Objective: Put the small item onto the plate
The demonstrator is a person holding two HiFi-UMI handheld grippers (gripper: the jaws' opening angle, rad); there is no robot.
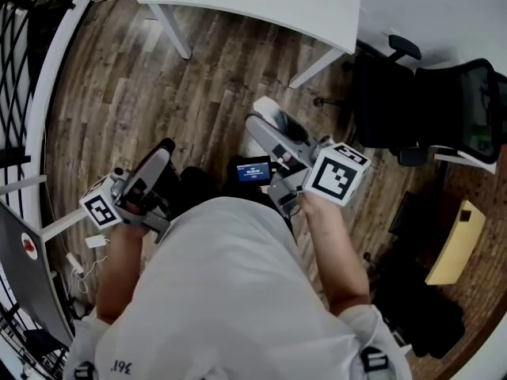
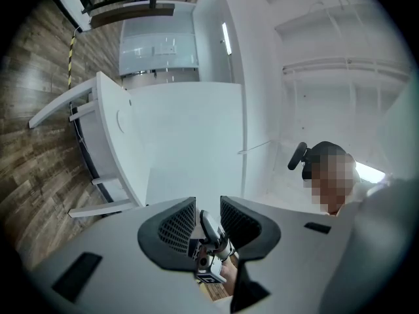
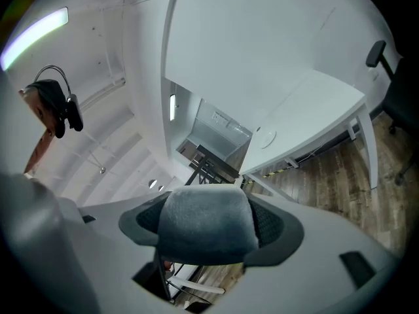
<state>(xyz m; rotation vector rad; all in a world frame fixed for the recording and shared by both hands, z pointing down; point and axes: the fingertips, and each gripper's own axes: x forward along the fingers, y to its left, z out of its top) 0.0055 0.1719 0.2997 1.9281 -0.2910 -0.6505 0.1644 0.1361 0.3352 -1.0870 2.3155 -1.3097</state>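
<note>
Person stands on wood floor [image 1: 119,93], bare boards ahead up to edge of white table [image 1: 261,6]. Black office chair [image 1: 420,105] near on right. Right gripper [image 1: 267,121] clamps small item [image 3: 206,222] (grey, soft-looking, rounded block) close before body, well apart from table. Left gripper [image 2: 208,222] jaws narrowly apart, nothing held.

Open wood floor [image 1: 198,93] ahead; white table [image 1: 261,6] beyond, office chair [image 1: 420,109] right.

tools: 2, left tool [image 1: 162,149] and right tool [image 1: 265,113] | desk [image 1: 261,2]: 1 | plate [image 3: 266,137] on desk: 1 | grey soft block [image 3: 206,231]: 1 | black chair [image 1: 412,101] right of desk: 1
</note>
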